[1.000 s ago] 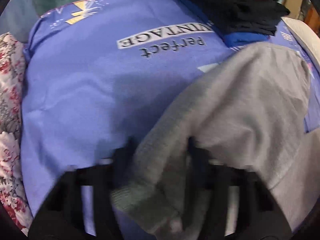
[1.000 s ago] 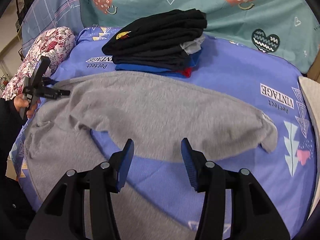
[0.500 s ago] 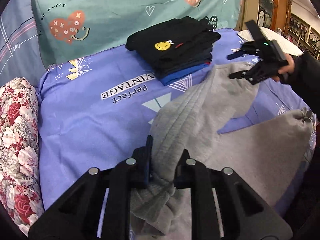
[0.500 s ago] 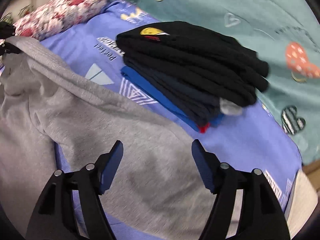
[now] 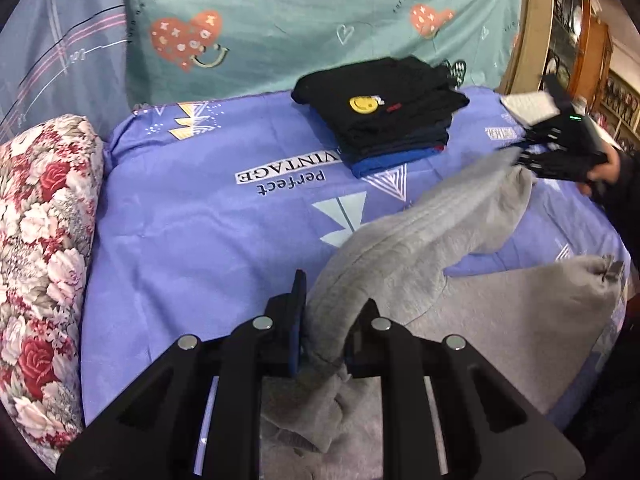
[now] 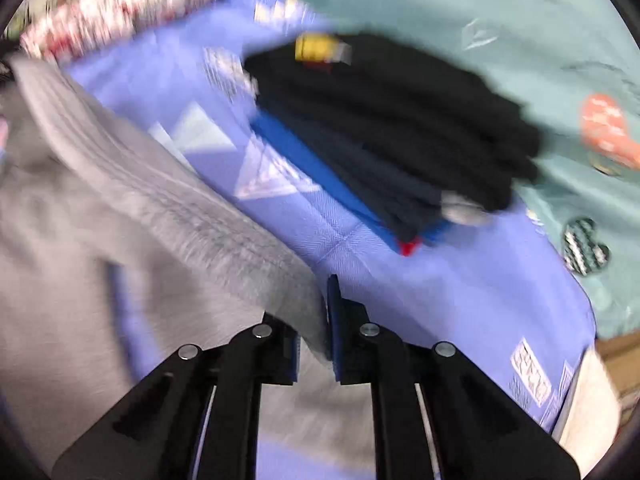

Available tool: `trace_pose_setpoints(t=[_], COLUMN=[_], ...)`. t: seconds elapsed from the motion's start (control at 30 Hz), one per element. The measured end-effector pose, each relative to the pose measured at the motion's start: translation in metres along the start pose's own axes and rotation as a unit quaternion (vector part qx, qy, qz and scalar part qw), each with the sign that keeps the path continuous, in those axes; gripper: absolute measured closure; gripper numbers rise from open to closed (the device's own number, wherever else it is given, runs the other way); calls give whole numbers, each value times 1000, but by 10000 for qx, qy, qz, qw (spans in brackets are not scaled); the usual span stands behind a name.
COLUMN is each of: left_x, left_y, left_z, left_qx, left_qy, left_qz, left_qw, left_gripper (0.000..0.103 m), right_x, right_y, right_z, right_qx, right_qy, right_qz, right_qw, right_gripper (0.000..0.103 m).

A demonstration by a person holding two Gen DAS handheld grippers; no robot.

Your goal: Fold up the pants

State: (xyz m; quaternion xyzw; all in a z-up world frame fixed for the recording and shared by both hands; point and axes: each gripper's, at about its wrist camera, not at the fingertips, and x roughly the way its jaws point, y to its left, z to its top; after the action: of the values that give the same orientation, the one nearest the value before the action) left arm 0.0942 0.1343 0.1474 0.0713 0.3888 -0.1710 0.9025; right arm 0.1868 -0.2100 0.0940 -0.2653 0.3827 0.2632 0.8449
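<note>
Grey sweatpants (image 5: 424, 248) lie across a blue printed bedsheet (image 5: 208, 240). My left gripper (image 5: 332, 316) is shut on one end of the ribbed waistband and lifts it off the bed. My right gripper (image 6: 316, 320) is shut on the other end of the waistband (image 6: 224, 240); it also shows far right in the left wrist view (image 5: 520, 158). The waistband is stretched between the two grippers. The rest of the pants (image 5: 520, 320) sags onto the sheet below. The right wrist view is blurred.
A stack of folded dark clothes (image 5: 384, 112) sits at the back of the bed, also in the right wrist view (image 6: 400, 128). A floral pillow (image 5: 40, 240) lies along the left edge. A teal heart-print cover (image 5: 312, 20) rises behind. Wooden furniture (image 5: 568, 40) stands at the right.
My right gripper moved to the waistband's far end and closed on it. My left gripper stayed shut on its end. The waistband is now pulled up taut between them.
</note>
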Motion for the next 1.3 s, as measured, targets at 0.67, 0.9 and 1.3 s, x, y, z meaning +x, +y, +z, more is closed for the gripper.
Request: trace_pose_setpoints(t=[0.67, 0.9, 1.3], left_x=[-81, -56, 0], left_y=[7, -3, 27], left_z=[-176, -205, -196], left_qx=[-1815, -2735, -4518], left_qy=[245, 809, 414], left_qz=[-1061, -1635, -2150], left_qw=[9773, 9444, 8648], left_gripper=[25, 22, 32], right_x=[-104, -101, -98], right_y=[167, 164, 166], right_z=[-194, -200, -207], right_qx=[1645, 1796, 1864], right_qy=[-831, -1015, -1114], right_qz=[1361, 1577, 1662], right_qw=[9734, 9657, 9619], right_gripper=[92, 91, 91])
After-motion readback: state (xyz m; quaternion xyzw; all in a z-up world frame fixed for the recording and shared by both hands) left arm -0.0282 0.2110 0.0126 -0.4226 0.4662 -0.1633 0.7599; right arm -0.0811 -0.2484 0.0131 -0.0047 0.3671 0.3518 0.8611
